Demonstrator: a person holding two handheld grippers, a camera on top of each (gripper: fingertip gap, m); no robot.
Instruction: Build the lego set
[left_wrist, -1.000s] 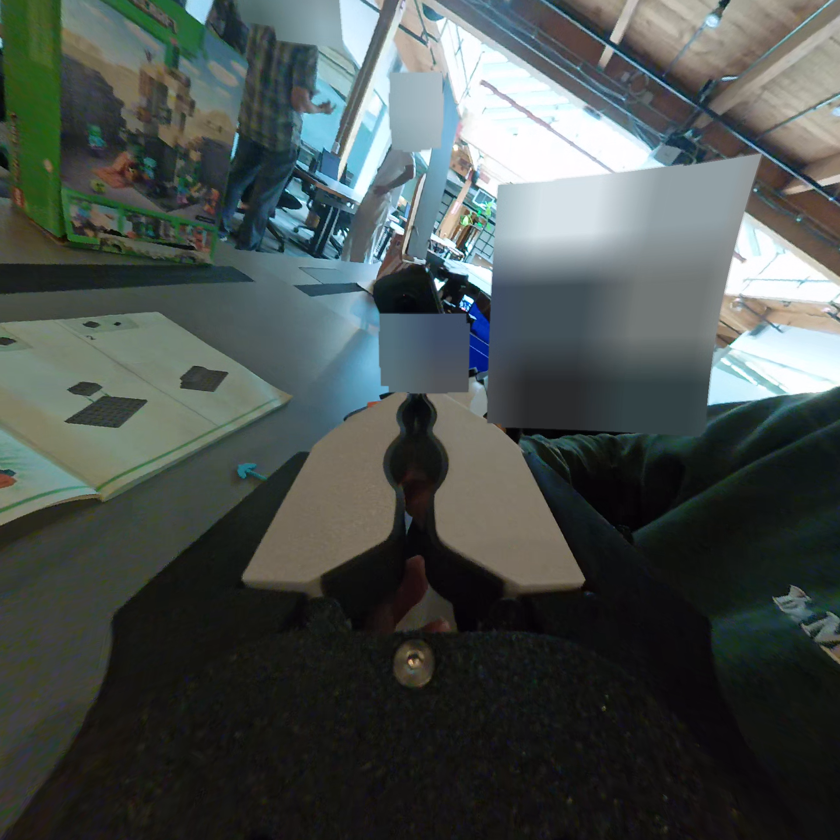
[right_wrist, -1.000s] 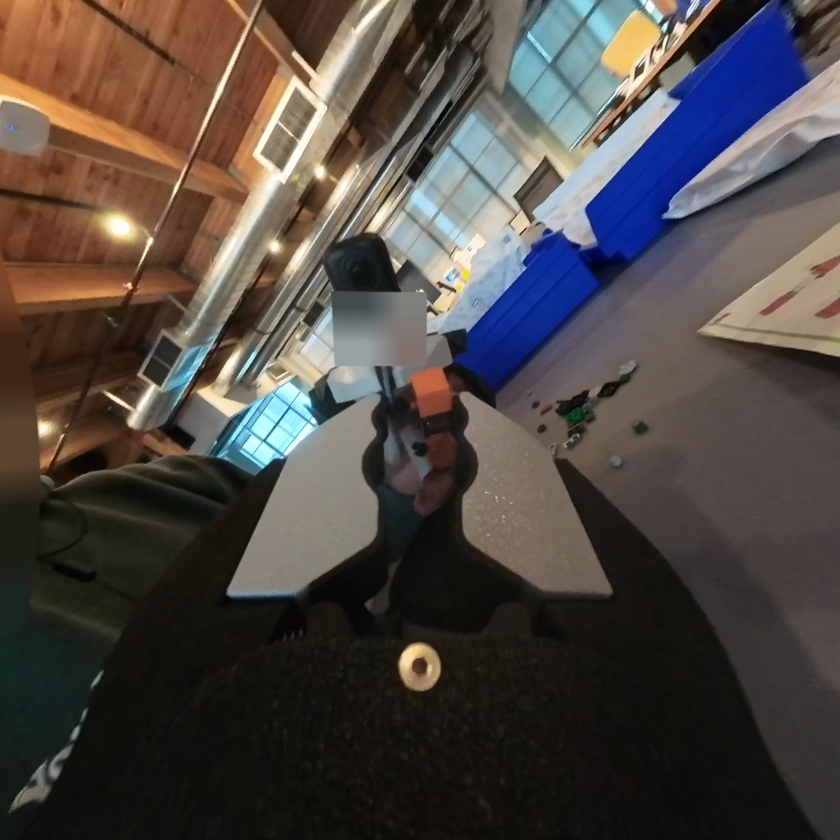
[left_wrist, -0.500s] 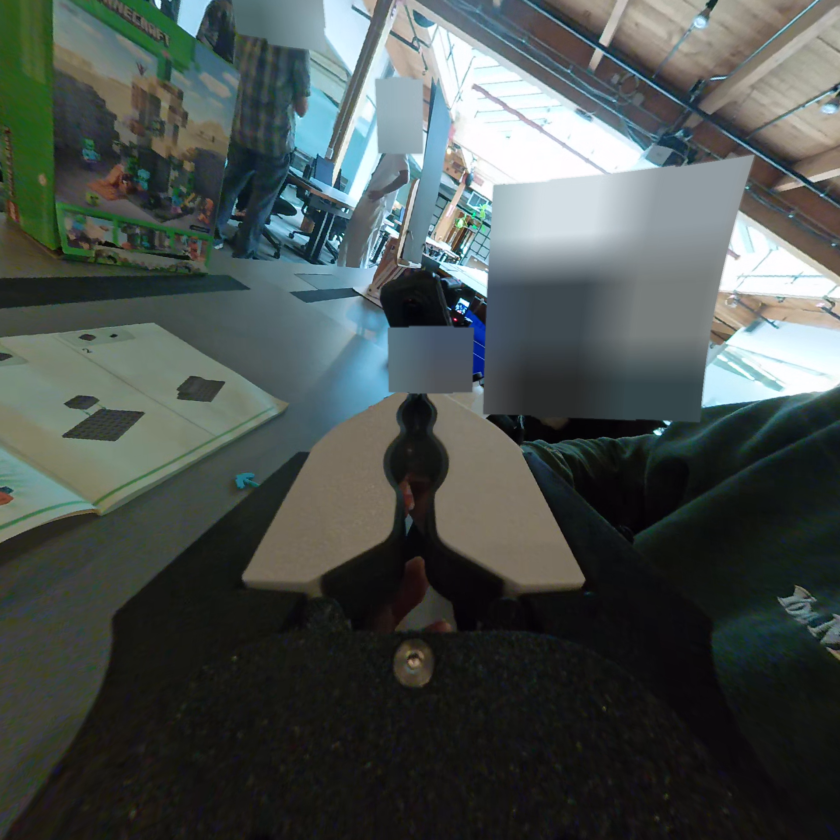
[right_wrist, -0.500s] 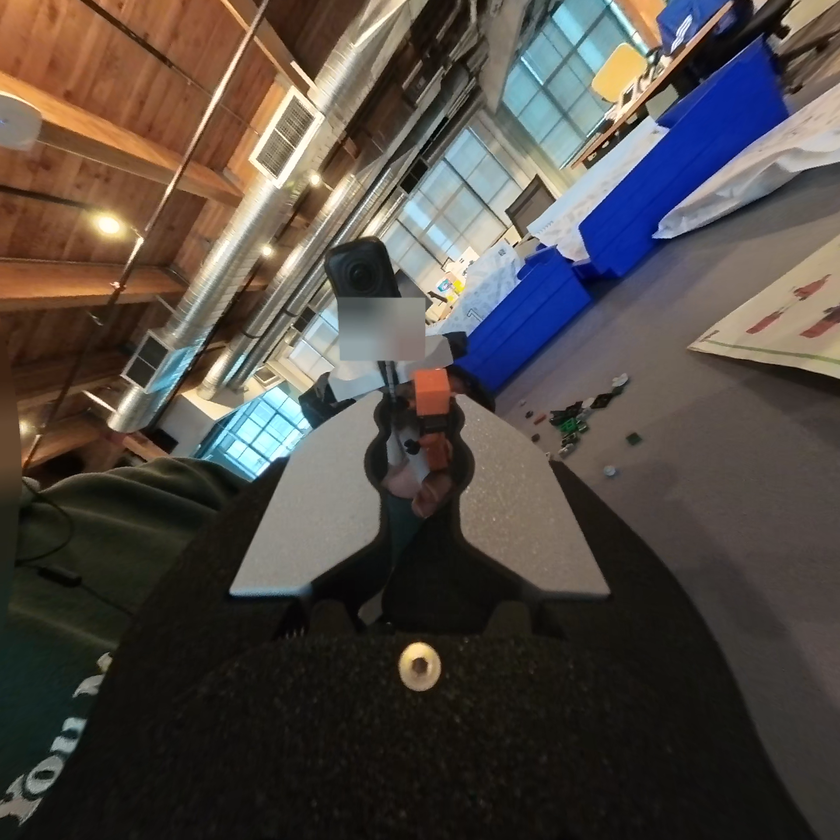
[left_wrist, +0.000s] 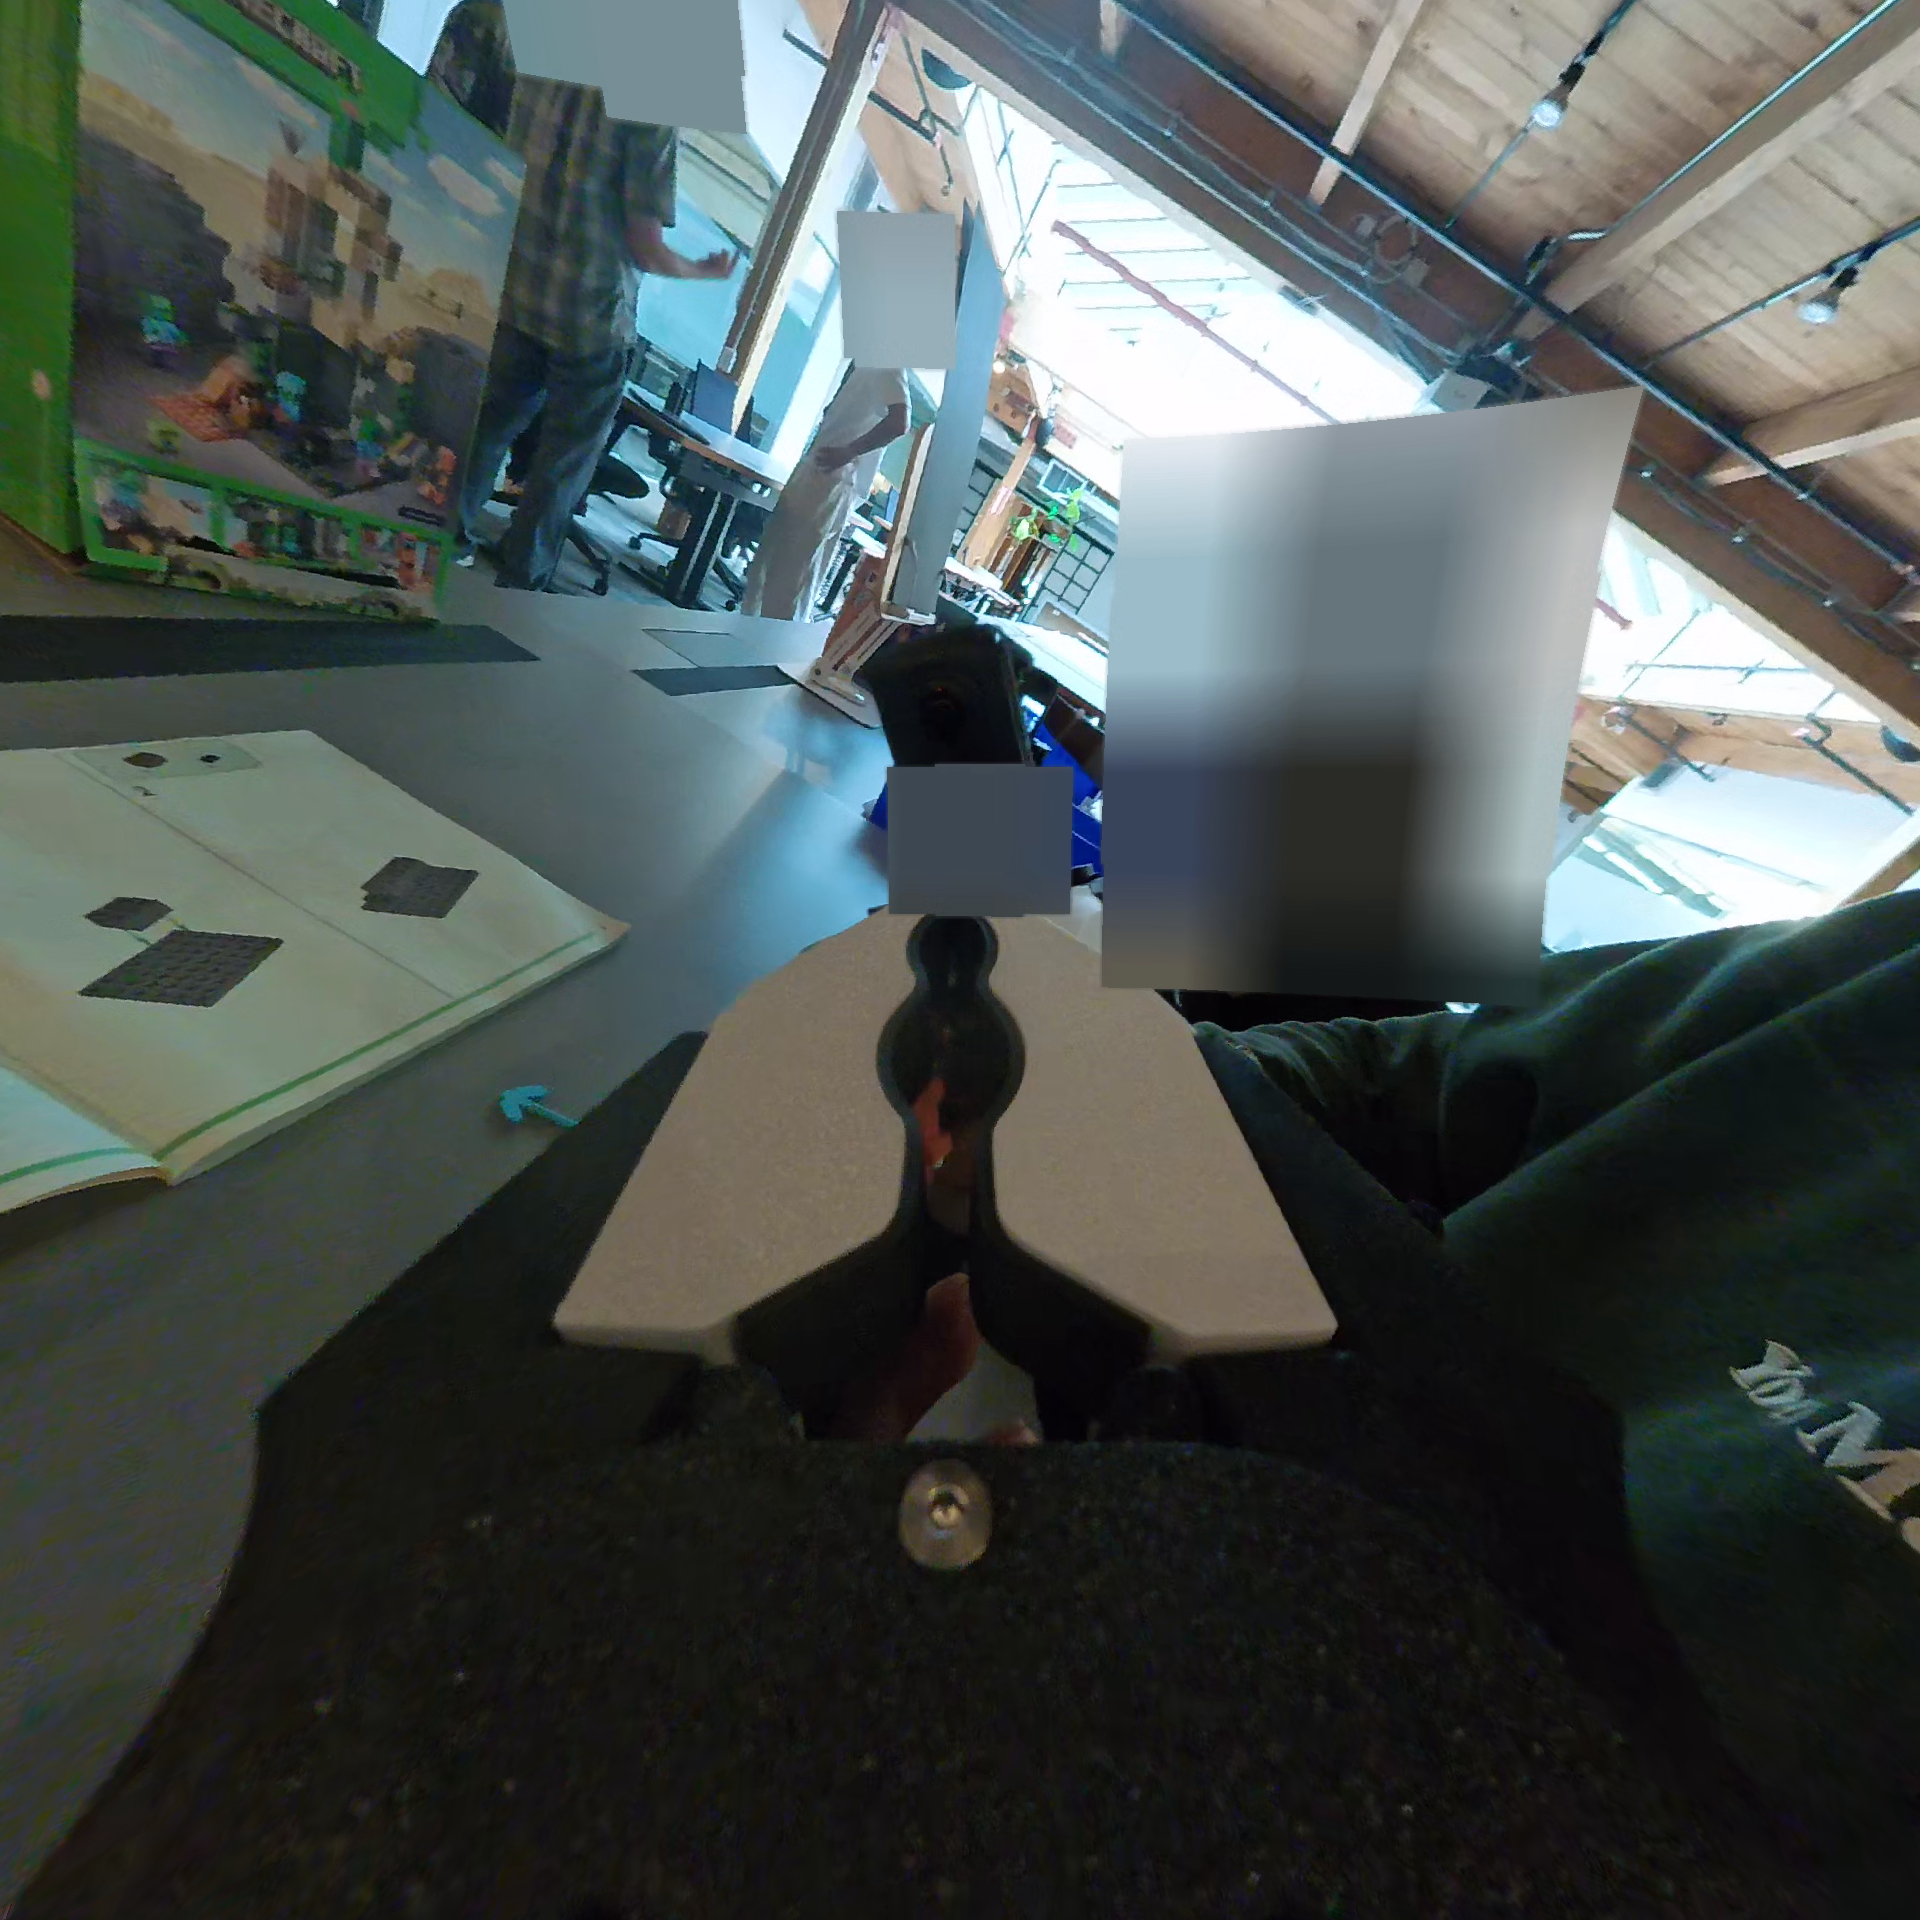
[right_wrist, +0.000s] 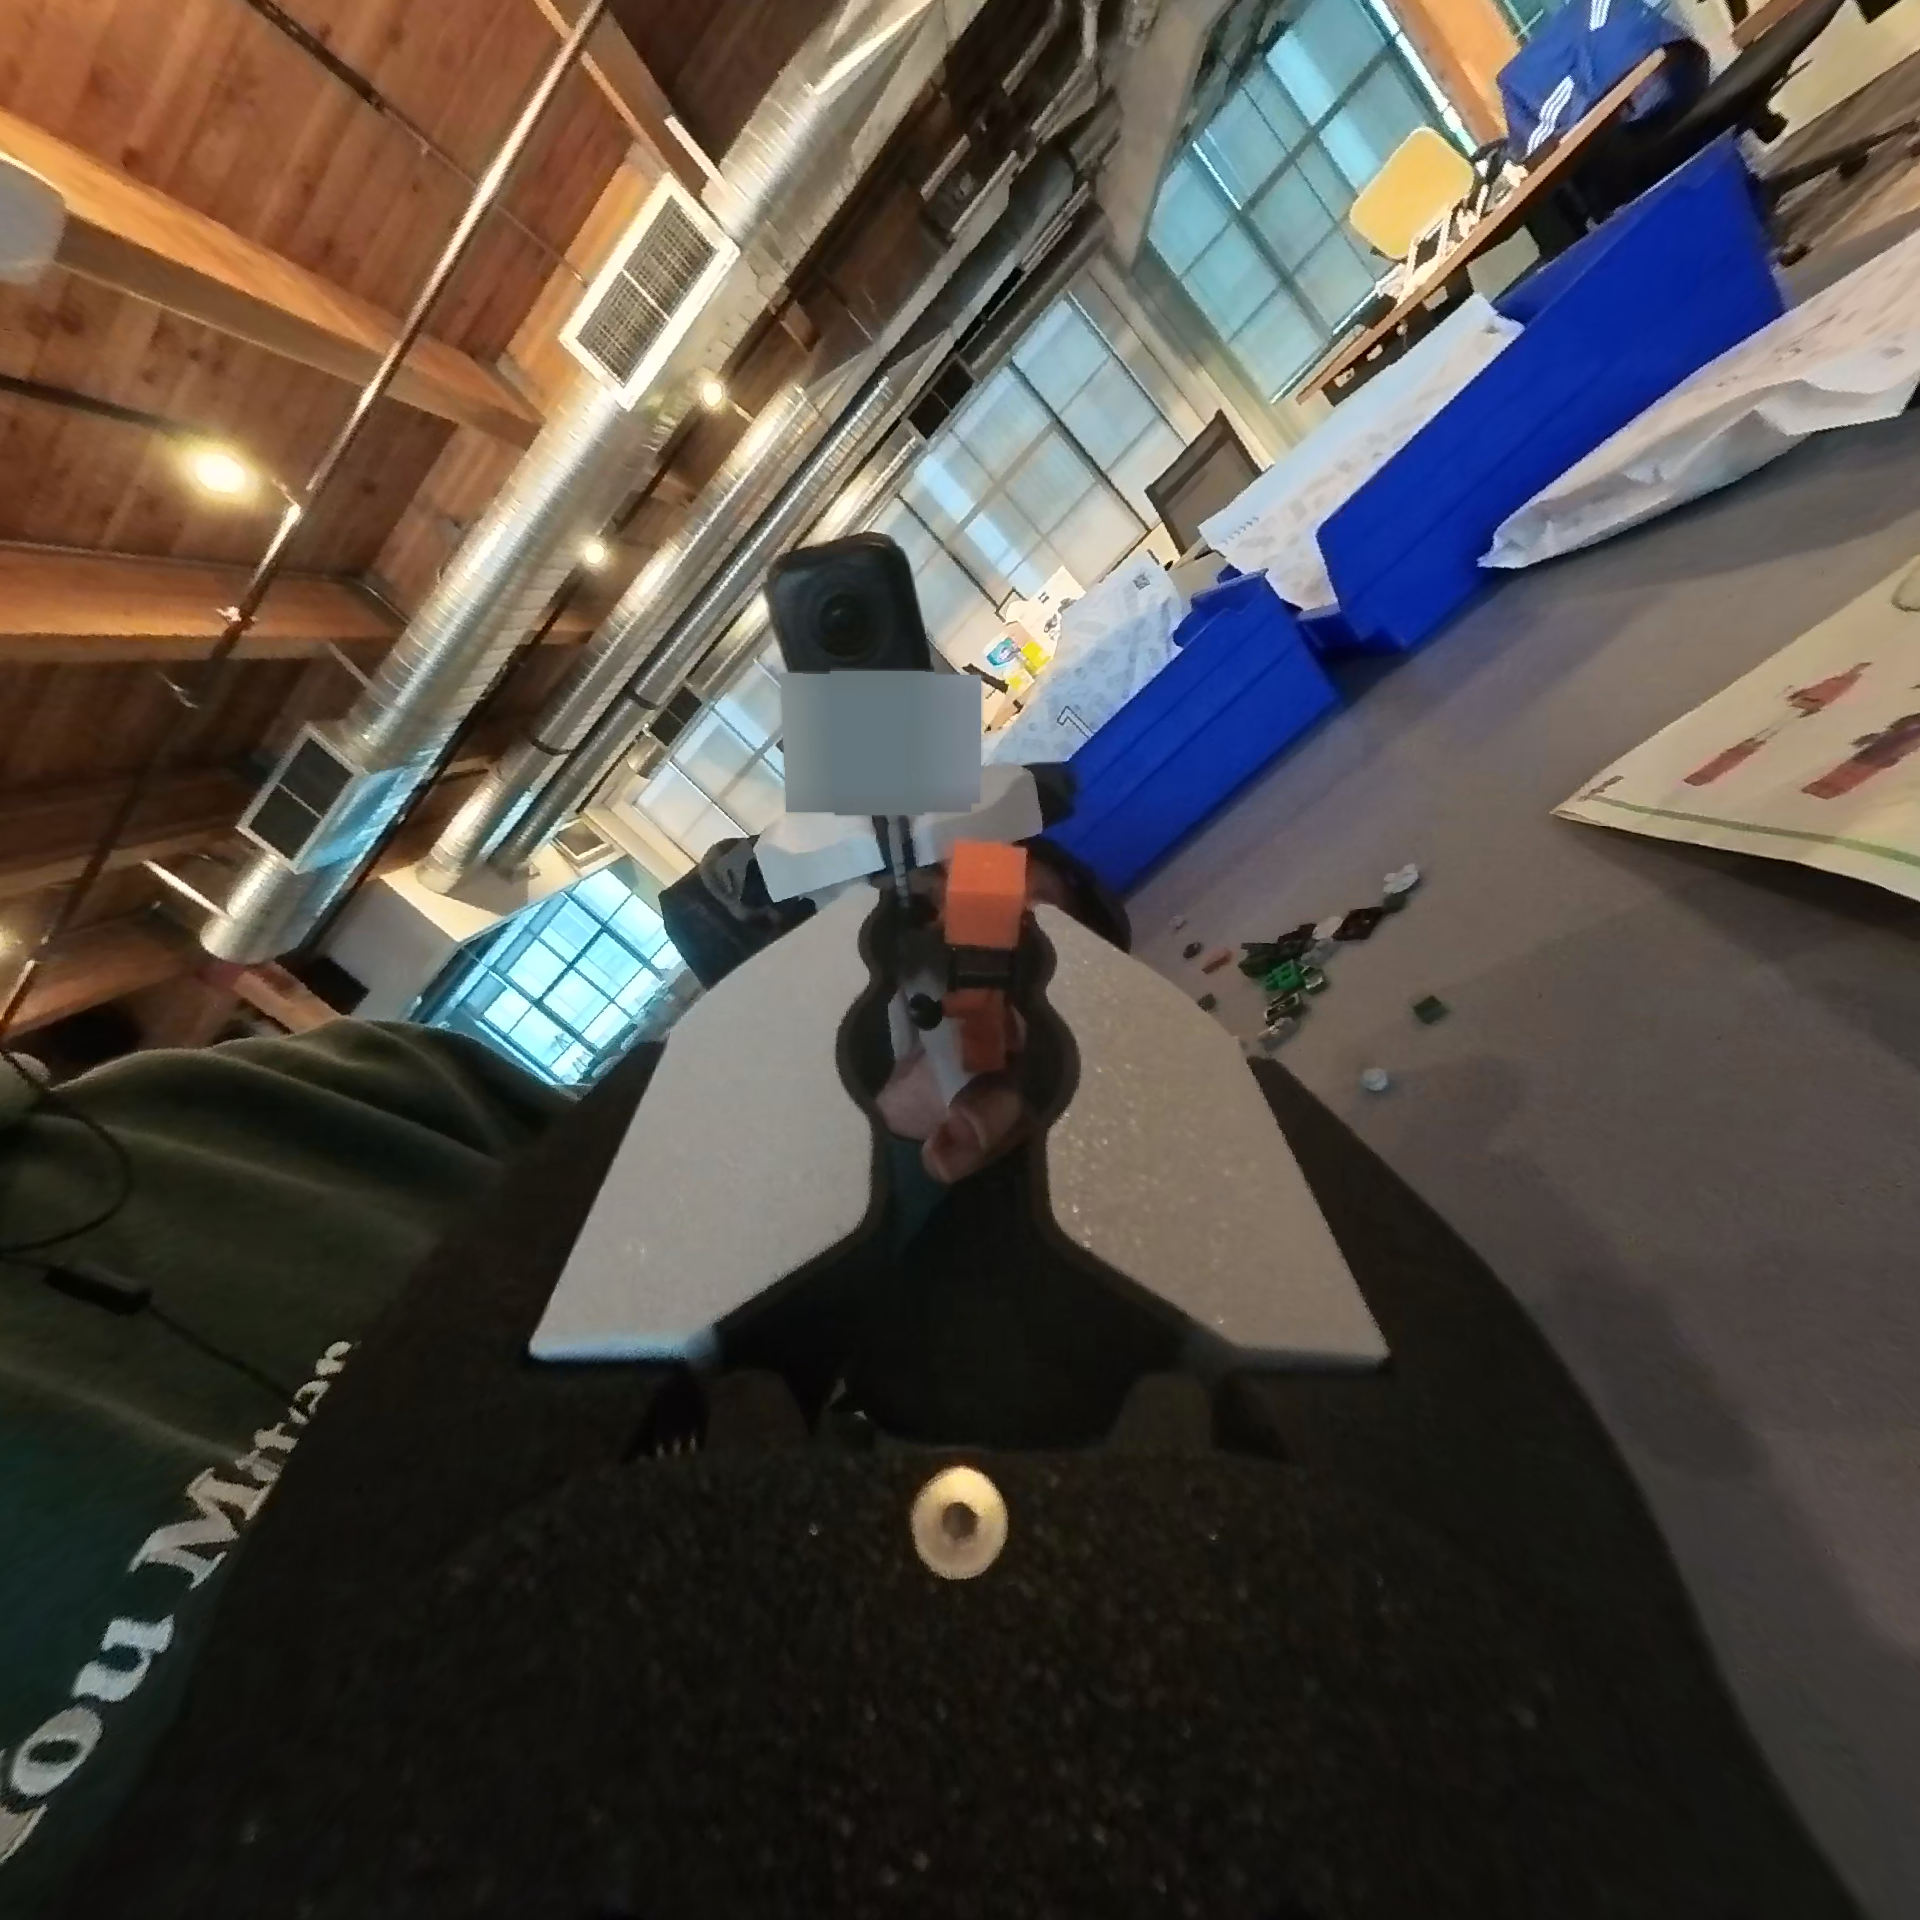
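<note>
Both tools face each other above the table. The right gripper (right_wrist: 961, 940) is pinched on a small orange figure (right_wrist: 982, 951); the left gripper (left_wrist: 951, 997) looks closed, contents unclear. Beyond the right tool, loose pieces (right_wrist: 1288, 971) lie unassembled, so most building remains.

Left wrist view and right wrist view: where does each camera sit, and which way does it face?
Left wrist view: on the left gripper, tilted up across the table past the instruction booklet and set box; dark green sleeve shows.
Right wrist view: on the right gripper, shut on an orange lego figure, facing ceiling ducts, loose lego pieces to the side.
Shared: the grippers face each other; each view shows the other's camera.
</note>
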